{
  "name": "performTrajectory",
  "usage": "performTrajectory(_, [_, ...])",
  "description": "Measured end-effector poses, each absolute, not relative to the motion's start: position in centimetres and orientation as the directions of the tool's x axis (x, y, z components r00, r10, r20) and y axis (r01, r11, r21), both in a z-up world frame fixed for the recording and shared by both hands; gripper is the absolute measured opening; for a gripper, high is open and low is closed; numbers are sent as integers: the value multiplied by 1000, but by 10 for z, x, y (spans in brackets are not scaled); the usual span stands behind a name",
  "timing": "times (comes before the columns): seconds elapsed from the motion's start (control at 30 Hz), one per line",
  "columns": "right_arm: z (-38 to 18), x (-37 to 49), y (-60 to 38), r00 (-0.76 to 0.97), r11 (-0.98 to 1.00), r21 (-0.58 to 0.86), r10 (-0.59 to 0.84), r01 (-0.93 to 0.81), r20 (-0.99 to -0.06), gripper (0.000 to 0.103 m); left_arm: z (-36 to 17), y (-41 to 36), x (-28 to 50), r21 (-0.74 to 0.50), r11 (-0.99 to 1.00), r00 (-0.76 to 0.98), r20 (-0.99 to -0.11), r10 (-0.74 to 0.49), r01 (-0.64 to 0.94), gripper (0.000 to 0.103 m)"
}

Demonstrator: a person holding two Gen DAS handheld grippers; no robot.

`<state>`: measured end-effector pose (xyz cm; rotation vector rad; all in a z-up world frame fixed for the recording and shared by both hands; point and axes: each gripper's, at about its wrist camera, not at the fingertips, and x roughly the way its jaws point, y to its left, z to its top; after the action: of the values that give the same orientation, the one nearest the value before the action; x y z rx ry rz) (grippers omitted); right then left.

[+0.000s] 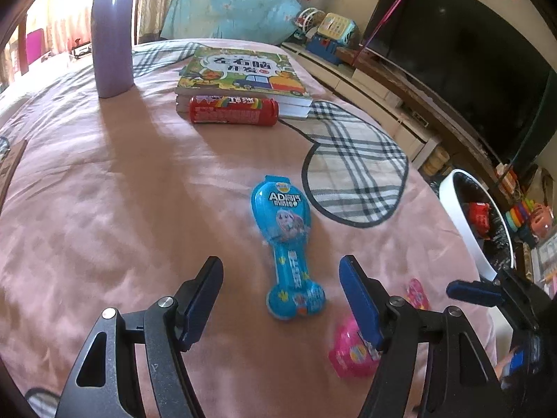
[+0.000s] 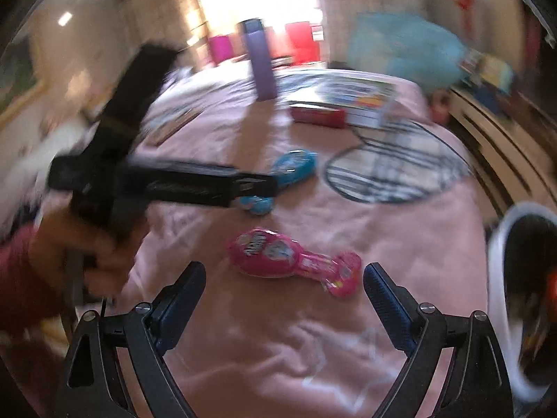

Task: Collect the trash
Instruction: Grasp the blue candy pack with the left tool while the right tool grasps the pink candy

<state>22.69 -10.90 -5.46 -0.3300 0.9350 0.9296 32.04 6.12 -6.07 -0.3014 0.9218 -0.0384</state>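
A blue bone-shaped snack packet (image 1: 289, 244) lies on the pink bedspread (image 1: 122, 191). My left gripper (image 1: 282, 296) is open, and the packet's near end sits between its fingertips without touching the pads. A pink packet of the same shape (image 2: 292, 261) lies just ahead of my open right gripper (image 2: 285, 292), nothing between its pads. In the left wrist view the pink packet (image 1: 348, 351) is half hidden behind a finger. The right wrist view is blurred. There the left gripper's black body, held by a hand (image 2: 87, 250), covers part of the blue packet (image 2: 296, 163).
A white bin with a black liner (image 1: 463, 230) stands off the bed's right edge and holds something red. A red can (image 1: 233, 111) lies against stacked books (image 1: 240, 73) at the far side, with a purple bottle (image 1: 111, 41) to their left. A dark TV (image 1: 470, 52) stands at the right.
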Motion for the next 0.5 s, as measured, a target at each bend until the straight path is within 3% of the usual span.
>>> performTrajectory(0.2, [-72,235,-85,181,475,101,511,-874,-840,93,-70,61,337,-262,961,605,-781,-154,-93,66])
performTrajectory(0.3, [-86,244,-79,162,481,106,483,-870,-861,88,-72,59,342,-247,966,607,-781,-147,-83,51])
performTrajectory(0.37, [-91,246,-79,185,504,86,463,-859,-867,70,-74,58,343,-234,970,608,-781,-143,-72,38])
performTrajectory(0.43, [-88,247,-84,203,527,91,474,-845,-857,46,-73,57,341,-229,972,611,-779,-145,-62,29])
performTrajectory(0.5, [-84,248,-93,220,560,101,477,-822,-851,41,-73,56,338,-241,970,611,-774,-166,-43,26])
